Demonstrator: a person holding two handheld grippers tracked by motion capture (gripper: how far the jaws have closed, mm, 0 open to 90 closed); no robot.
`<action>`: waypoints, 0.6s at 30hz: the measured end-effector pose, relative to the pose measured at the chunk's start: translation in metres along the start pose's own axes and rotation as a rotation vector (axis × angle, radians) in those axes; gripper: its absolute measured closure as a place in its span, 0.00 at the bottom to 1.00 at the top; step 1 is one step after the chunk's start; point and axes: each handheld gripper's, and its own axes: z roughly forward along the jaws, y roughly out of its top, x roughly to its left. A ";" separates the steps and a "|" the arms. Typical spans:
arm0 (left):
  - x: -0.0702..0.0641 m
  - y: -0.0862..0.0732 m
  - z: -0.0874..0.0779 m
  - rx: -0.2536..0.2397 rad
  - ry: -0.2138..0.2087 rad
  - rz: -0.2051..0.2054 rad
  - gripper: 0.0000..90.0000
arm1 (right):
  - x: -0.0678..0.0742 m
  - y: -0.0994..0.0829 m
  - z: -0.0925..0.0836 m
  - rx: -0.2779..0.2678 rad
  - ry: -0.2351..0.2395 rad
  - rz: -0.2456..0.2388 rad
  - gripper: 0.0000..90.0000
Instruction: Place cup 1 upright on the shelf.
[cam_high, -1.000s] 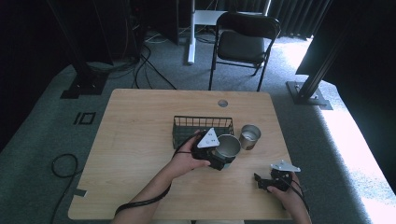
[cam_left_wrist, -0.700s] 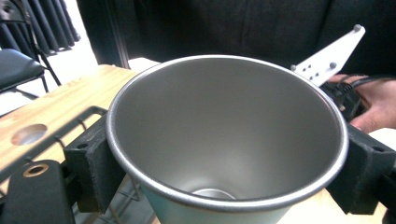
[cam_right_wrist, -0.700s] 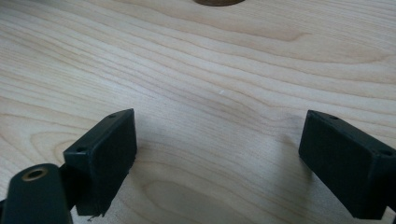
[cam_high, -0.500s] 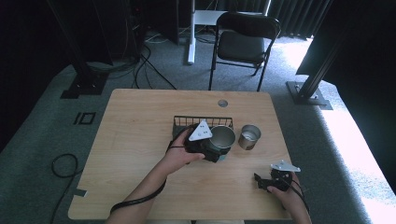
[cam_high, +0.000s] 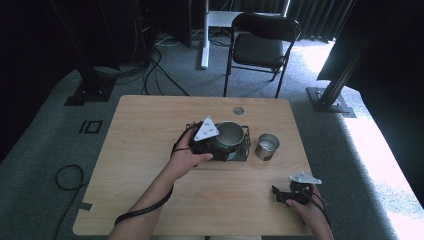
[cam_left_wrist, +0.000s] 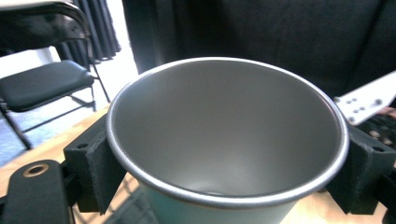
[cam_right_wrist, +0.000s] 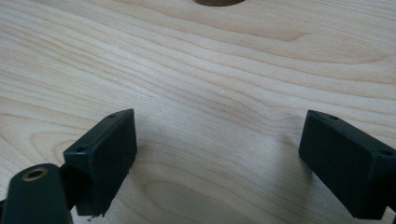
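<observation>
Over the middle of the light wooden table (cam_high: 150, 130), you hold your left gripper (cam_high: 220, 142) above the black wire basket (cam_high: 244, 153), its jaws pinching a wide grey metal cup (cam_left_wrist: 229, 140) by its sides. Just beside the basket, toward the table's right edge, stands a smaller shiny metal cup (cam_high: 266, 146). Near the front right corner, your right gripper (cam_right_wrist: 219, 154) rests low over bare wood, jaws spread wide apart.

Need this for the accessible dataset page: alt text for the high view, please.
A person's left gripper holds a metal cup over a black wire basket on a wooden table. A second metal cup stands right of the basket; the right gripper rests near the table's front edge.
</observation>
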 end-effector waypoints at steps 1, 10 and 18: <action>0.002 0.001 -0.001 -0.004 0.007 -0.013 0.15 | 0.000 0.000 0.000 0.000 0.000 0.000 0.12; 0.021 0.003 -0.009 -0.019 0.145 -0.062 0.15 | 0.000 0.000 0.000 0.000 0.000 -0.001 0.12; 0.036 0.001 -0.016 -0.051 0.286 -0.114 0.15 | 0.000 0.000 0.000 0.000 0.000 -0.001 0.12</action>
